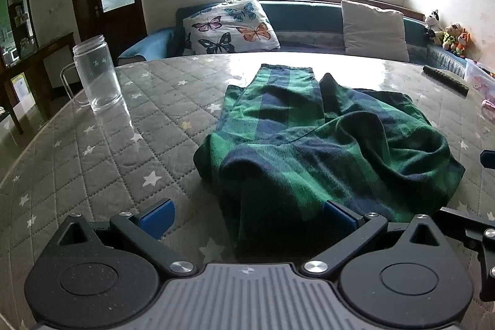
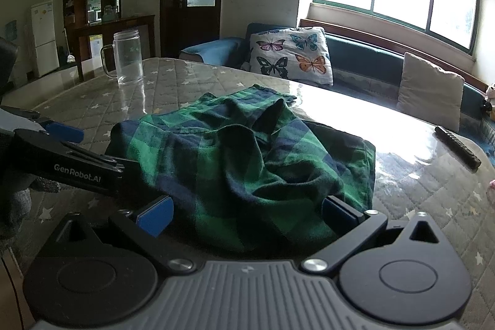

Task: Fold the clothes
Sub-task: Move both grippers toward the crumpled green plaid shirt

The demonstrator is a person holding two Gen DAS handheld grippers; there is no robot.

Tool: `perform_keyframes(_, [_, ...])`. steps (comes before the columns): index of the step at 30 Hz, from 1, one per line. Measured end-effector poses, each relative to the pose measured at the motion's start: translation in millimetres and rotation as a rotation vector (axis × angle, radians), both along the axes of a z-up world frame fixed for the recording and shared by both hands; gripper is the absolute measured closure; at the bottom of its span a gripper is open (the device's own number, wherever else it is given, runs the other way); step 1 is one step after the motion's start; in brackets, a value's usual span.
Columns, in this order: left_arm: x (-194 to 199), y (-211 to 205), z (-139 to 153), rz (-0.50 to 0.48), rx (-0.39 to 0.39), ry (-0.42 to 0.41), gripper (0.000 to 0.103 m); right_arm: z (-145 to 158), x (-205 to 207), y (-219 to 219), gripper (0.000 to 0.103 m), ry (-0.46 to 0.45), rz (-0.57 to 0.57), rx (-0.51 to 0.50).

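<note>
A green and navy plaid garment (image 1: 309, 144) lies rumpled on the quilted, star-printed table (image 1: 92, 163). Its near fold reaches between the blue pads of my left gripper (image 1: 249, 217), which stands open low over the table. One blue pad (image 1: 488, 158) of the other gripper shows at the right edge. In the right wrist view the same garment (image 2: 247, 150) bunches up in front of my right gripper (image 2: 247, 214). That gripper is open too, with cloth lying between its fingers. The left gripper (image 2: 92, 150) sits at the cloth's left edge.
A clear glass mug (image 1: 97, 73) stands at the table's far left. A dark remote control (image 1: 445, 79) lies at the far right. Behind the table is a blue sofa with a butterfly pillow (image 1: 232, 27), a white pillow (image 1: 374, 30) and plush toys (image 1: 448, 34).
</note>
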State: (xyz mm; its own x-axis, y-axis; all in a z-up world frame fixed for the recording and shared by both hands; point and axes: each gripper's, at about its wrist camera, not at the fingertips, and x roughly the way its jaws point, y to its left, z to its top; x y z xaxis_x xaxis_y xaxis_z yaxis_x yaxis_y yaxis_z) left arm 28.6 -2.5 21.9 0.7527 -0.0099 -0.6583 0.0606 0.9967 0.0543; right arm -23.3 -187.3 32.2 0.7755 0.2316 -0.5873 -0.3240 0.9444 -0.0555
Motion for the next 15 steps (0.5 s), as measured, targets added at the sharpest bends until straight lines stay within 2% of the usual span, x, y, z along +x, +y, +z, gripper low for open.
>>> perform_keyframes(15, [21.2, 11.6, 2.5, -0.002, -0.001, -0.014, 0.0, 4.2, 22.0, -4.9, 0.0, -0.003, 0.003, -0.004])
